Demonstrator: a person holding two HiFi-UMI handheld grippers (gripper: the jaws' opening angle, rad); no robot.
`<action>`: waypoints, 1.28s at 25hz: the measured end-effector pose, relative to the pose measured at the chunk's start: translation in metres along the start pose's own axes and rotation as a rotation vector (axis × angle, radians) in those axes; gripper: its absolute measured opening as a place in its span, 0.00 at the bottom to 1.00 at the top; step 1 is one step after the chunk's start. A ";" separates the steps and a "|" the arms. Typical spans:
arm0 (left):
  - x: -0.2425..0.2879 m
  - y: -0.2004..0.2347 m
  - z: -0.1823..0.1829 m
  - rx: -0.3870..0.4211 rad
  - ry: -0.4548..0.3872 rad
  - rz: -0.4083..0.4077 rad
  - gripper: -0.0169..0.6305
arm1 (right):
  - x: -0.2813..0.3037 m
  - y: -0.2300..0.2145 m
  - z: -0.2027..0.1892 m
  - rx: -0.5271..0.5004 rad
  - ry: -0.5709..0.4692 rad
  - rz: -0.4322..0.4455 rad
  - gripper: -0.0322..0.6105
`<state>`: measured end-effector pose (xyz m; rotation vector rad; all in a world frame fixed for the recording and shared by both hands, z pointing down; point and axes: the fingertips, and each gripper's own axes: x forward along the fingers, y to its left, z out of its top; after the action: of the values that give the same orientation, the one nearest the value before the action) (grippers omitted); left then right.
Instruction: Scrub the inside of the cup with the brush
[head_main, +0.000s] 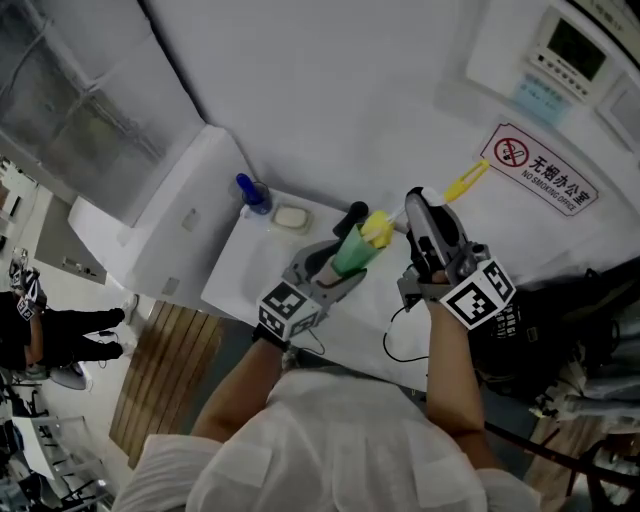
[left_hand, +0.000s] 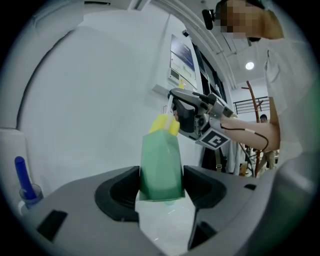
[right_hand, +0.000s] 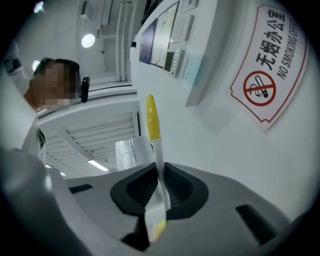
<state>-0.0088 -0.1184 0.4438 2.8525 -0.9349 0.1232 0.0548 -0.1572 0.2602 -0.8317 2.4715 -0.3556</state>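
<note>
White wall fills the background, with a white desk (head_main: 250, 268) under it. The green cup (left_hand: 160, 165) is up off the desk, clamped by its sides in my left hand-held gripper (left_hand: 161, 192). Those jaws stand fairly wide, and both pads press on the cup's walls. The yellow head of the brush (head_main: 377, 230) sits at the cup's mouth; how deep it reaches I cannot tell. Its thin white handle runs away from the cup through my right hand-held gripper (right_hand: 161, 192), whose jaws are nearly together, pinching the handle.

I judge the scrubbing to be at its start. To do it well I want the cup steady and its mouth facing the brush. Then I drive the head down along the cup's axis and work it round the walls. The slim handle may pivot in the pinch, so I go gently.

My left forearm reaches forward with the cup about level. My right gripper is just beside the cup's mouth, tipped up toward the wall.

Beyond the cup, a blue item (head_main: 250, 192) stands on the desk, and a no-smoking sign (head_main: 540, 170) hangs on the wall.
</note>
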 end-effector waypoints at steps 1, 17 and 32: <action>0.000 0.000 0.001 -0.010 -0.012 -0.007 0.44 | 0.000 -0.001 0.002 0.028 -0.006 0.003 0.11; 0.020 -0.009 0.004 0.102 0.015 -0.085 0.44 | 0.016 0.022 -0.033 0.016 0.173 0.114 0.12; 0.025 -0.018 0.009 0.213 0.110 -0.076 0.49 | 0.004 0.040 -0.075 -0.084 0.237 0.128 0.12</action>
<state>0.0225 -0.1203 0.4360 3.0325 -0.8365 0.3903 -0.0080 -0.1222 0.3054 -0.6946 2.7608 -0.3221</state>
